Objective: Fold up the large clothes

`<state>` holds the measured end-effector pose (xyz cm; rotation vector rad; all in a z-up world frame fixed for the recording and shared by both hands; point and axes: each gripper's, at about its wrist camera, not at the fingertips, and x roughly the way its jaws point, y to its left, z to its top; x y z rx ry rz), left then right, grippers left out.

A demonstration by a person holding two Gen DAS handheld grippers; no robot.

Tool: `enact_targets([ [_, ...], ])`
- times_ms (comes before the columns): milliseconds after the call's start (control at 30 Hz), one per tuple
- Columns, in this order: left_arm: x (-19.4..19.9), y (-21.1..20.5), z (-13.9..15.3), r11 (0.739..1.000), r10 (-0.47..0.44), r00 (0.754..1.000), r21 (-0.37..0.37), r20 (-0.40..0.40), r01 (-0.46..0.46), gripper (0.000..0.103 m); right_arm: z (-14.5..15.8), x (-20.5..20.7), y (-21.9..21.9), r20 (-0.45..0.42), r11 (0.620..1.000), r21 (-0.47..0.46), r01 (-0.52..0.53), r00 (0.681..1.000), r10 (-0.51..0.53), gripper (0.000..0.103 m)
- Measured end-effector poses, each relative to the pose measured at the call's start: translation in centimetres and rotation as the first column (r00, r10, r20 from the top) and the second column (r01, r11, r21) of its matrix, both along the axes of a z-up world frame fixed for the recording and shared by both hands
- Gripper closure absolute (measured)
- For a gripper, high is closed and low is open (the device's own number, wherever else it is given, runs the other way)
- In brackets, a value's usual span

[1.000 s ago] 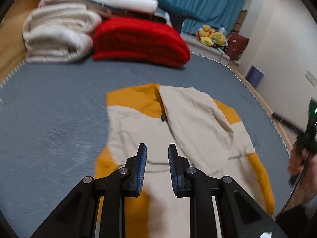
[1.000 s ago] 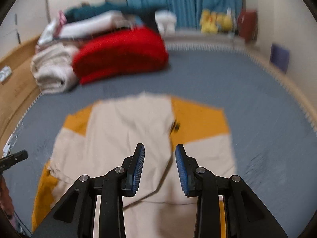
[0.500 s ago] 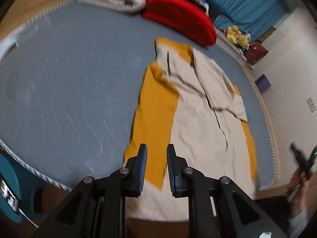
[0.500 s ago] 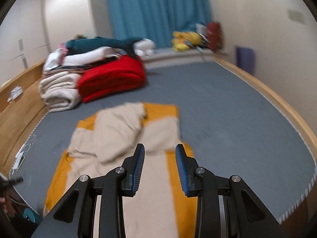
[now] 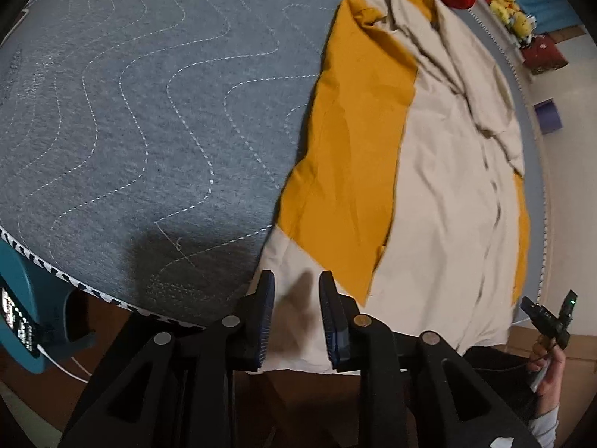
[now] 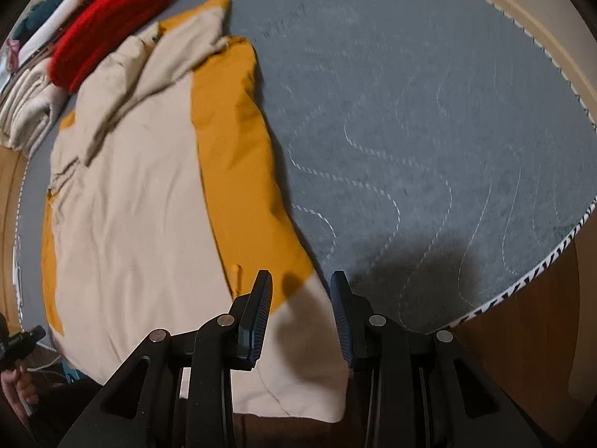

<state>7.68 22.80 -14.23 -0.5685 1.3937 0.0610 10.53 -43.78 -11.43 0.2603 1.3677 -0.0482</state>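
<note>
**Both grippers poised over the near hem of the coat**

The cream-and-mustard coat lies flat on the grey quilted mattress, its long axis running away from the person: collar end far off, just beside the folded red blanket, hem end draped over the mattress's near edge. Everything below is placed relative to that hem.

The left gripper points steeply down over the hem's left corner, and the right gripper does likewise over the hem's right corner, so each hand is nearest its own corner. The left jaws are opening, with cream cloth visible in the gap between them but the pads not pressing on it; the right jaws stand parted and empty, the corner cloth below and between them (its right edge lies close under the right-hand finger).

As a judgement, the coming move turns on this: the coat stretches straight ahead of both grippers, so pinching the two hem corners and carrying them forward along the long axis toward the collar would halve its length. The corners hang over the edge, which should ease the pinch.
</note>
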Motion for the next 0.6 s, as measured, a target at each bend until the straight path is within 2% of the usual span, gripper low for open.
enact_targets([
  [67, 0.0, 0.0, -0.5, 1.0, 0.008, 1.0, 0.024, -0.022, -0.007, 0.075, -0.7, 0.0, 0.0, -0.027, 1.0, 0.001, 0.002, 1.0, -0.002, 0.069],
  [167, 0.1, -0.1, -1.1, 0.999, 0.003, 0.999, 0.036, -0.045, -0.001, 0.073, -1.5, 0.1, 0.0, -0.067, 1.0, -0.031, -0.003, 0.998, 0.001, 0.062],
  [367, 0.8, -1.1, -2.8, 0.997, -0.03, 0.995, 0.068, -0.098, 0.037, 0.067, -2.7, -0.1, -0.2, -0.109, 1.0, -0.027, 0.005, 0.994, -0.008, 0.053],
  [600, 1.2, -2.4, -3.3, 0.991, -0.065, 0.994, 0.109, -0.094, 0.075, 0.066, -3.5, -0.2, 1.3, -0.139, 0.997, -0.05, -0.064, 0.989, 0.057, 0.05],
])
